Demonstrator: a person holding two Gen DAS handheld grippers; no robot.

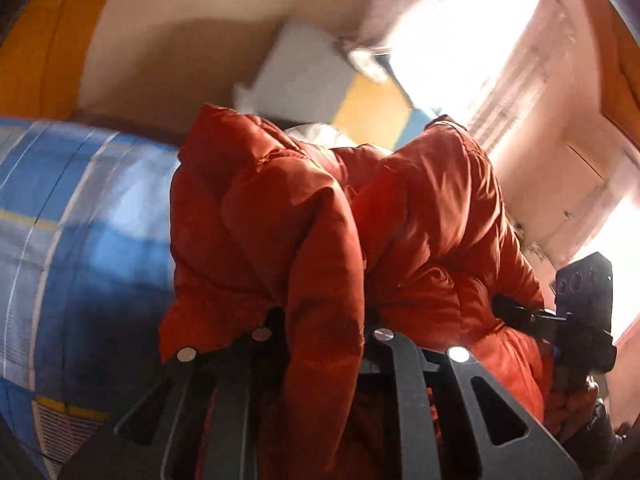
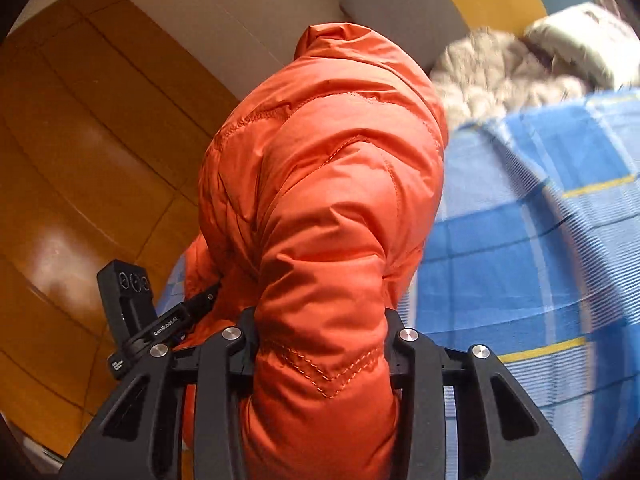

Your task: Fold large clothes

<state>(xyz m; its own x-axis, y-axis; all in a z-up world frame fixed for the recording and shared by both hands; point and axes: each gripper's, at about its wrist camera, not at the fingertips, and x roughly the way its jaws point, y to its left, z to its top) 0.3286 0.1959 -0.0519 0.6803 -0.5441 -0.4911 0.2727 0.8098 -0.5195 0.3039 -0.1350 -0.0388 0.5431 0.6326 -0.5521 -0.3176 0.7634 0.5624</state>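
Both black two-finger grippers, left (image 1: 320, 332) and right (image 2: 320, 332), are clamped on the puffy quilted orange down jacket (image 2: 320, 184), which is held bunched above the blue plaid bedsheet (image 2: 540, 240).

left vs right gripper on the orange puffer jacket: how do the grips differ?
The left gripper pinches a thin hanging fold of the orange quilted puffer jacket, while the right gripper clamps a thick stitched bundle that fills its jaws. The left's jaws sit closer together than the right's. Both are shut on the jacket, holding it up beside the blue checked bedsheet.
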